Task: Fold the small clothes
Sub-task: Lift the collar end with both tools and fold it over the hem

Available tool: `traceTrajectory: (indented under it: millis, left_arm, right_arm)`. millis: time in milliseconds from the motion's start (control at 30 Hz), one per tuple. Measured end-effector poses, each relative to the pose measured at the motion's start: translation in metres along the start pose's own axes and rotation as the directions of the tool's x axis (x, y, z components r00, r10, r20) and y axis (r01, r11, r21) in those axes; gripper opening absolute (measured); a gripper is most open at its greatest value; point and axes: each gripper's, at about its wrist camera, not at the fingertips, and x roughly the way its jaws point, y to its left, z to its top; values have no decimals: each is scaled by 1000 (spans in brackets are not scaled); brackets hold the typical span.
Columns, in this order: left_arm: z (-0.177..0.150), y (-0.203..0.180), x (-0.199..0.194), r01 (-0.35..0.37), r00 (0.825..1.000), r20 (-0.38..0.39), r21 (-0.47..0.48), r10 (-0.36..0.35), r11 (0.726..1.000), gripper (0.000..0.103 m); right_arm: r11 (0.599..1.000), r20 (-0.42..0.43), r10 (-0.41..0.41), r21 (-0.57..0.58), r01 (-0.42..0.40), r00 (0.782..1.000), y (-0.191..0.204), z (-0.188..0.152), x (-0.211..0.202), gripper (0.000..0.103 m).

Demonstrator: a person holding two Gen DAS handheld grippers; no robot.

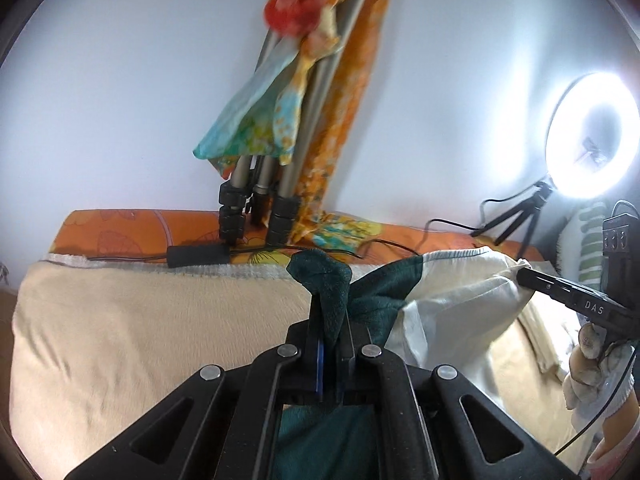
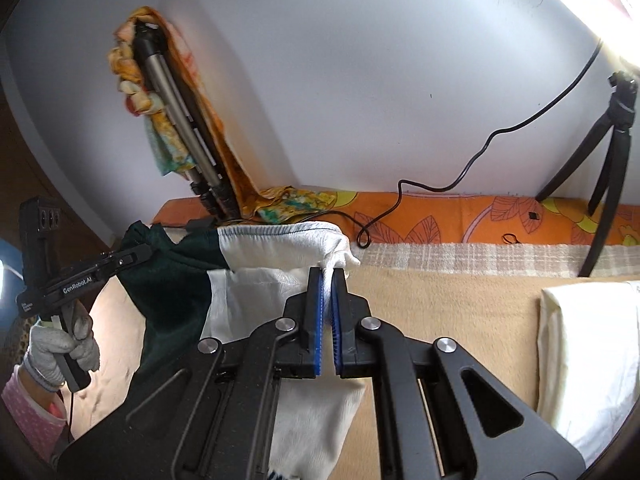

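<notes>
garment [image 2: 276,248] (dark green and white) hangs stretched between both tools above the bed [image 1: 120,320], long axis running side to side. left gripper [image 1: 331,312] jaws pinch the green corner; right gripper [image 2: 327,280] jaws pinch the white corner. both point downward at a slant. gloved left hand [image 2: 64,348] grips its handle. readable: "GenRobot.AI", "DAS".

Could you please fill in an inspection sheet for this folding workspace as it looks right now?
Surface: beige blanket over a bed.
Job's things: green-and-white garment held up, stretched between both grippers; folded cream cloth at right.
Clutter: large tripod draped with orange fabric.
Grippers: left gripper shut on the green corner; right gripper shut on the white corner.
Cables: black cable along the wall.
Surroundings: lit ring light, white wall.
</notes>
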Motion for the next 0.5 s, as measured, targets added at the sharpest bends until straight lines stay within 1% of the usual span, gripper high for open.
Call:
traceTrajectory:
  millis: [200, 300, 400, 500]
  left_arm:
    - [-28, -19, -42, 29, 999, 12, 21, -29, 999, 0]
    - [-52, -25, -63, 38, 999, 6, 41, -38, 998, 0]
    - [-80, -30, -82, 34, 999, -6, 68, -34, 997, 0]
    - [-111, -34, -94, 31, 999, -31, 91, -28, 995, 0]
  right_arm:
    - [999, 12, 25, -27, -24, 1000, 25, -32, -51, 5]
    - [997, 12, 41, -71, -40, 999, 43, -59, -79, 5]
    - [994, 7, 68, -90, -67, 998, 56, -85, -98, 5]
    - [992, -11, 66, -110, -66, 998, 68, -120, -114, 5]
